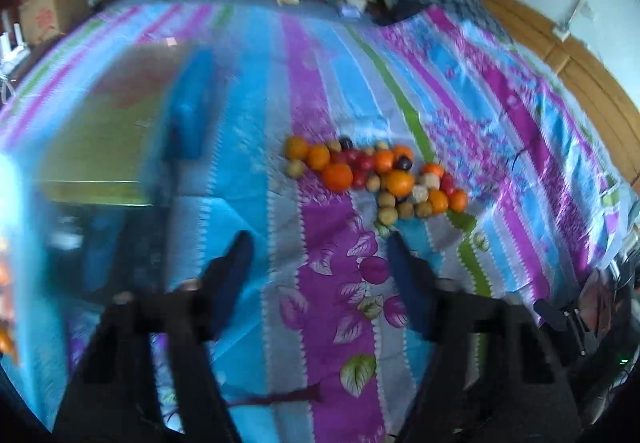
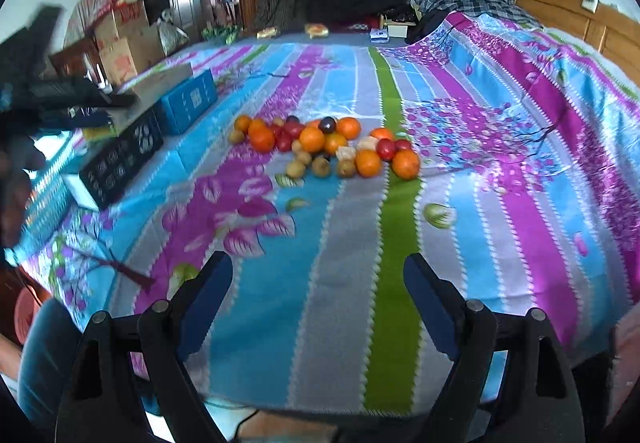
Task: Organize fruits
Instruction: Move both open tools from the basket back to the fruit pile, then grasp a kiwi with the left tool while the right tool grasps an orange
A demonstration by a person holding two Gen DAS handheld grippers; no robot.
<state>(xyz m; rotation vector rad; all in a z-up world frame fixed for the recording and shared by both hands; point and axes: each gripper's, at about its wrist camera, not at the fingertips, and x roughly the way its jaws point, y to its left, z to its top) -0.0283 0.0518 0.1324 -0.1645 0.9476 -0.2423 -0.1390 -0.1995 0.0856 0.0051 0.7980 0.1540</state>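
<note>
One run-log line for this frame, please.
left gripper: open, empty | right gripper: open, empty | fruit pile: untouched on bedspread

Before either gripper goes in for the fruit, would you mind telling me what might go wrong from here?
1. The fruit pile is tightly packed; taking one orange at its edge may nudge neighbours, and round fruit could roll on the soft bedspread.
2. The small brown fruits sit against larger ones, so open fingers may catch two at once.
3. The left wrist view is motion-blurred, so aiming the left gripper now seems unreliable.
</note>
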